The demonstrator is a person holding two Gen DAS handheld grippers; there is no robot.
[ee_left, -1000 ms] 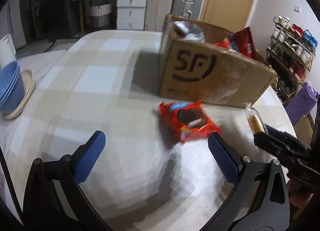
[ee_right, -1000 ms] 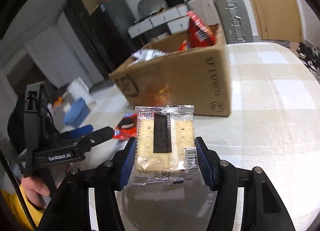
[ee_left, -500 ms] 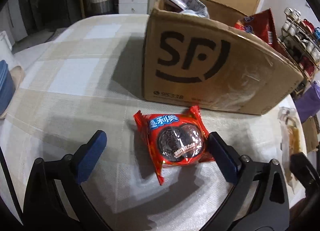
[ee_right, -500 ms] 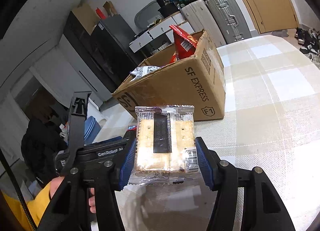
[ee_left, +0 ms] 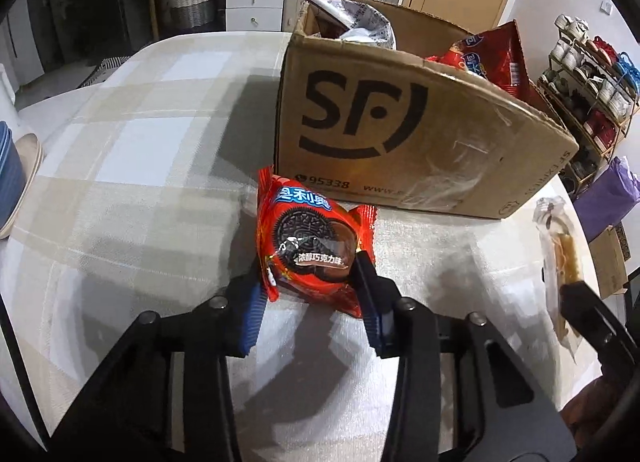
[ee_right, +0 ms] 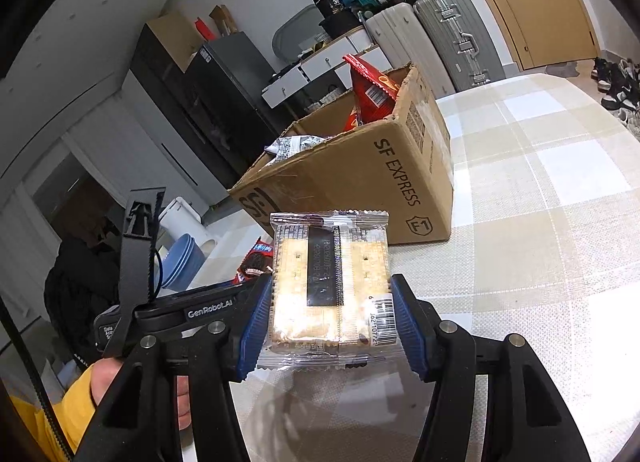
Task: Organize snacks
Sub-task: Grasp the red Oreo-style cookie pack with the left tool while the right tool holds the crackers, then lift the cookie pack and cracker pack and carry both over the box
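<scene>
Jaws of left gripper (ee_left: 310, 282), wide apart a second ago, now closing on red cookie packet (ee_left: 314, 246) at frame centre, just below cardboard box (ee_left: 400, 142). Right gripper (ee_right: 332, 322) unchanged, pinching cracker packet (ee_right: 330, 282) at lower centre. Blue bowls (ee_left: 10, 178) at left edge.

Between the left tool's (ee_left: 312, 286) blue pads sits a red cookie packet (ee_left: 314, 248) — black sandwich biscuit printed on it. Beyond, a brown cardboard box (ee_left: 400, 142) with black lettering. The surface (ee_left: 140, 150) is beige-and-white check. The right tool (ee_right: 330, 318) holds pale crackers (ee_right: 330, 286) — clear wrap, black stripe.
</scene>
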